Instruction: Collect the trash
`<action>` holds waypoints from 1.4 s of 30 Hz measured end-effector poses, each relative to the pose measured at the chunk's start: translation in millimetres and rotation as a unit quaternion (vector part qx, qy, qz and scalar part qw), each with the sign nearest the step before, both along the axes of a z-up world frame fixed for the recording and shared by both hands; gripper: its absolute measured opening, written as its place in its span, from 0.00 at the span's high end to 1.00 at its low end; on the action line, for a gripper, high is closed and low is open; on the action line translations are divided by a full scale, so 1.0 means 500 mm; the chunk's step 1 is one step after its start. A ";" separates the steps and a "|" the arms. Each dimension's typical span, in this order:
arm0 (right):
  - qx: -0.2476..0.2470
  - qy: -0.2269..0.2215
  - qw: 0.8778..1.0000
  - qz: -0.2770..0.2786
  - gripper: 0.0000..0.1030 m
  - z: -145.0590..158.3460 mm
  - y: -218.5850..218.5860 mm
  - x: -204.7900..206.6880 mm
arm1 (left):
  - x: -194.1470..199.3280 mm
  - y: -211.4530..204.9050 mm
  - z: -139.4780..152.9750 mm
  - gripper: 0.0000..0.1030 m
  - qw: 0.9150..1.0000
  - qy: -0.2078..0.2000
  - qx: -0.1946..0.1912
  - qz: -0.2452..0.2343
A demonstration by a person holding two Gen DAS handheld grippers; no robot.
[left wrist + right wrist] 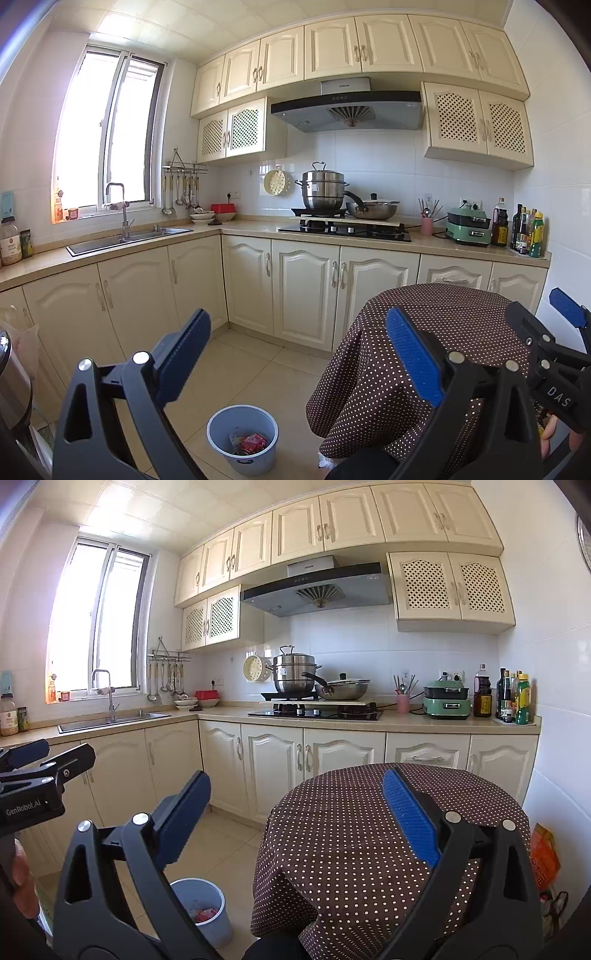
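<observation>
Trash bin point(242, 439) below, hand-held grippers point(299, 354) raised, agape

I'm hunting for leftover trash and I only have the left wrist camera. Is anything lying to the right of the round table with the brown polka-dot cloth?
Observer: Yes. The right wrist view shows an orange printed packet between the round table with the brown polka-dot cloth and the white wall.
Operator: Is the right gripper free to take it?
Observer: The right gripper has its blue-padded jaws wide open, with nothing between them.
Operator: And the tabletop itself?
Observer: No loose item shows on the cloth, though the gripper's finger hides a strip.
</observation>
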State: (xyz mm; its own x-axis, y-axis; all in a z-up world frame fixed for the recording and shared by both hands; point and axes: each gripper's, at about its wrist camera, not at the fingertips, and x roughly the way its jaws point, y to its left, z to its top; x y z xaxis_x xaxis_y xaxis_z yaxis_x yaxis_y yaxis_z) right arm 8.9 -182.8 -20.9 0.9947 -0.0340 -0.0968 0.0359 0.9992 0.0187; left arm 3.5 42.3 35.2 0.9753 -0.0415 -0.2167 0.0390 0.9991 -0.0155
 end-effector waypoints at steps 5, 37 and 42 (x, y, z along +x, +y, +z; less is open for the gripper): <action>0.000 0.002 1.000 0.003 0.10 0.002 0.003 0.006 | 0.003 0.002 0.000 0.09 1.000 0.001 0.001 0.001; 0.007 0.020 1.000 0.015 0.10 -0.010 0.001 0.032 | 0.028 0.009 -0.015 0.09 1.000 0.021 0.007 0.003; 0.011 0.023 1.000 0.015 0.10 -0.015 -0.002 0.039 | 0.035 0.007 -0.019 0.09 1.000 0.025 0.009 0.003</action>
State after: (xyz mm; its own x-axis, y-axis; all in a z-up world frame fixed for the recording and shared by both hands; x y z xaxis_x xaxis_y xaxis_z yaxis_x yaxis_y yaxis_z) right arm 28.3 -183.9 -28.6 0.9897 -0.0018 -0.1434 0.0075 0.9992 0.0396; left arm 20.8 45.9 25.5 0.9635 -0.0312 -0.2659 0.0327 0.9995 0.0013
